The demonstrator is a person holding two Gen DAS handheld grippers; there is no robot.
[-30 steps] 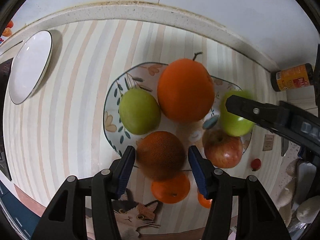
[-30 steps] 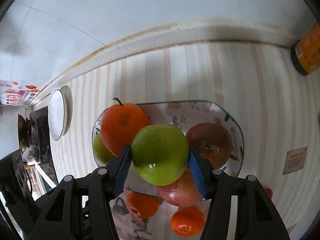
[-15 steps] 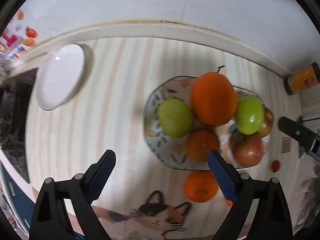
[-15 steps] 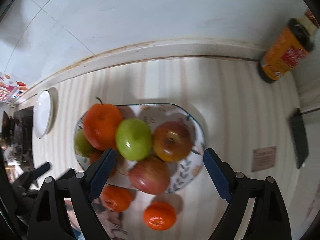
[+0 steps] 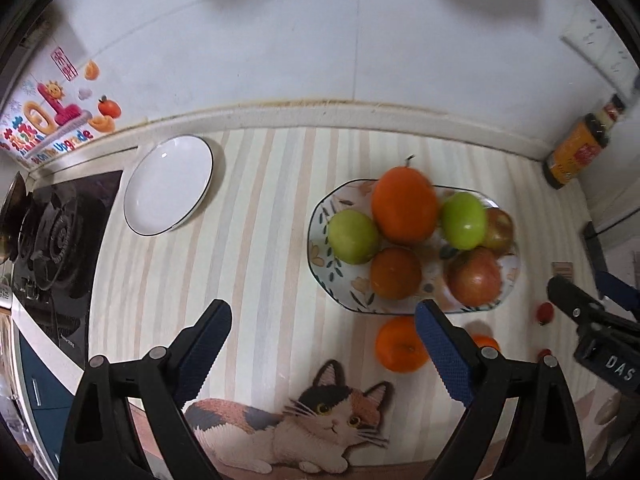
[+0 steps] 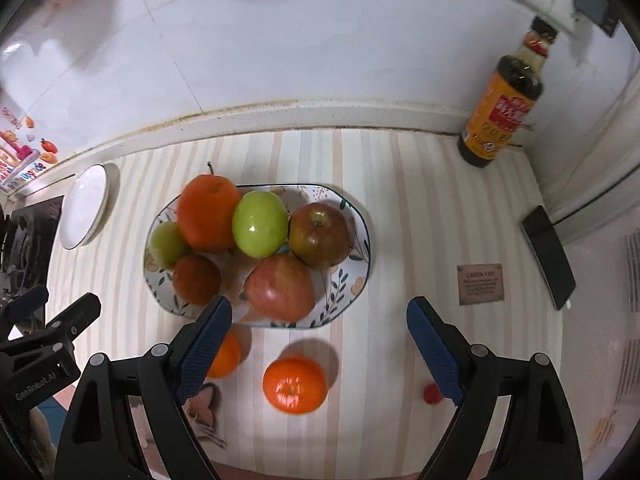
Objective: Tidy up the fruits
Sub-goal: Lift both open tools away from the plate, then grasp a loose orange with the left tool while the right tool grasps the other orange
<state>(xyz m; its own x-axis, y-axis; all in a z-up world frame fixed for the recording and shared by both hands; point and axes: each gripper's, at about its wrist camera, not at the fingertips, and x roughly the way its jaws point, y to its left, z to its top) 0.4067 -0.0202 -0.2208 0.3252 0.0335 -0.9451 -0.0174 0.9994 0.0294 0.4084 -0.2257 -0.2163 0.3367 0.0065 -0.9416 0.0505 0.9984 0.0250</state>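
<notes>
A patterned plate (image 5: 316, 240) holds a big orange (image 5: 404, 204), two green apples (image 5: 354, 236) (image 5: 464, 220), a small dark orange (image 5: 395, 273) and two red apples (image 5: 474, 276). My left gripper (image 5: 322, 316) hangs open and empty above the mat, near the plate's front left. My right gripper (image 6: 318, 310) is open too, above the plate's front edge (image 6: 362, 256), with nothing between its fingers. Below it a tangerine (image 6: 295, 384) lies on the mat. A second tangerine (image 6: 230, 354) is half hidden behind its left finger.
A white plate (image 5: 168, 186) lies at the back left beside a gas stove (image 5: 48, 248). A sauce bottle (image 6: 502, 100) stands in the back right corner. A dark flat object (image 6: 548, 256) and a small red item (image 6: 432, 394) sit on the right.
The left gripper let go of the dark orange and the right let go of the green apple, both now on the plate. Both grippers opened wide and pulled up and back.
</notes>
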